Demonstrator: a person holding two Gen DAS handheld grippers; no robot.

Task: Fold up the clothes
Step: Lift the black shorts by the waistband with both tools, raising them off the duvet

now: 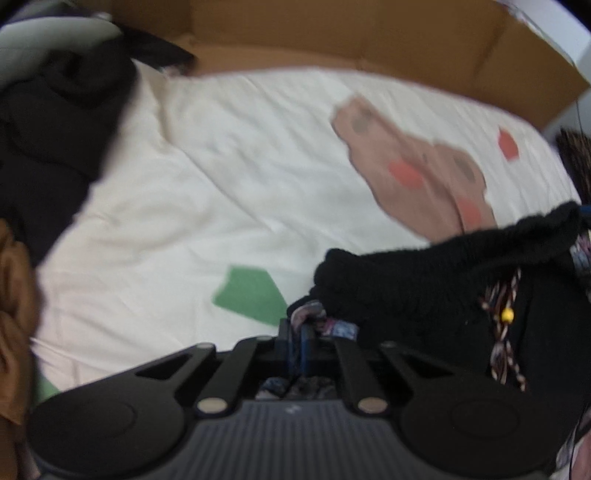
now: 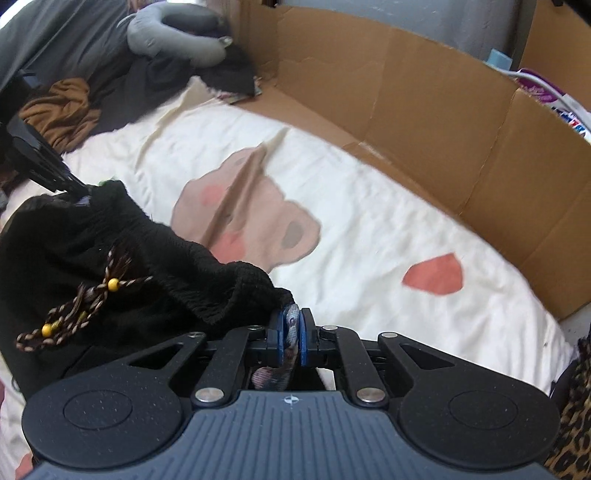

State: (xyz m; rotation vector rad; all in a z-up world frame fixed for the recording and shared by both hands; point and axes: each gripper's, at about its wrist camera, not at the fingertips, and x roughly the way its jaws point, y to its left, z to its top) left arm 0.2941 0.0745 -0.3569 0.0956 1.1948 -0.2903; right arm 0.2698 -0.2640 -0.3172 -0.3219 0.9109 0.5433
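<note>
Both pairs of fingers are pinching the same black garment [image 2: 122,266] — my left gripper [image 1: 297,341] has its blue pads pressed onto a patterned edge at one end of the smocked waistband, and my right gripper [image 2: 293,332] is clamped on the matching patterned edge at the other end. Between them the waistband hangs in a loose curve above the cream bedspread [image 2: 369,229], with a braided drawstring and its yellow beads [image 2: 113,283] dangling down the front.

Taking the bedspread as my landmark and going left to right: off its left edge lies a heap of dark clothes [image 1: 48,122] with a rust-brown garment [image 2: 62,107] beside it and a grey neck pillow [image 2: 173,33] further back. Over its middle is the garment I hold, above the printed bear. Along its far side and round its right end stands a wall of flattened cardboard [image 2: 424,92]. Off the near right corner a leopard-print fabric [image 2: 576,417] shows.

I judge the folding barely begun — the garment is lifted by its waistband, not yet laid flat, and no crease is made. The heap looks unfolded too.

I see no proper container; the cardboard is an open panel, and whether it holds anything I cannot tell
</note>
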